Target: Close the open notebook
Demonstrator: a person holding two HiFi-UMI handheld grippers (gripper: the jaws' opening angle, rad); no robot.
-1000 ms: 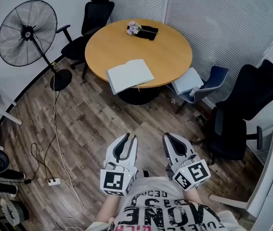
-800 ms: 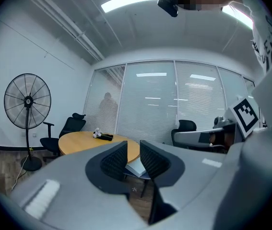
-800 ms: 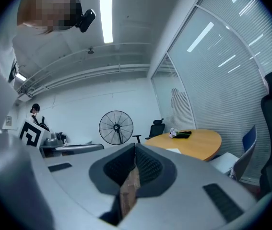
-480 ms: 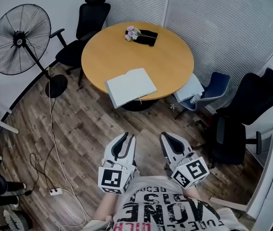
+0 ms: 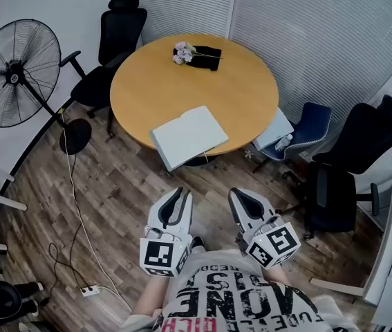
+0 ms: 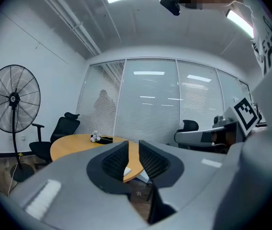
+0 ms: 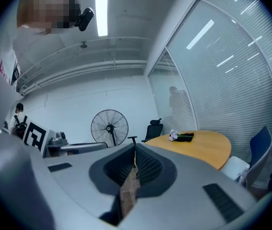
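The open notebook lies with white pages up at the near edge of the round wooden table. Both grippers hover over the wooden floor, short of the table and pointing toward it. My left gripper is open with nothing between its jaws, which have just been closing; in the left gripper view the table edge shows through the gap. My right gripper has its jaws shut on nothing; in the right gripper view the pads meet at the tips. Neither gripper touches the notebook.
A bunch of flowers and a black object lie at the table's far side. Black chairs and a blue chair ring the table. A standing fan is at left; a cable and power strip lie on the floor.
Both grippers and the head camera have come closer to the table, so the notebook sits nearer in view. The left jaws stand a little narrower than before.
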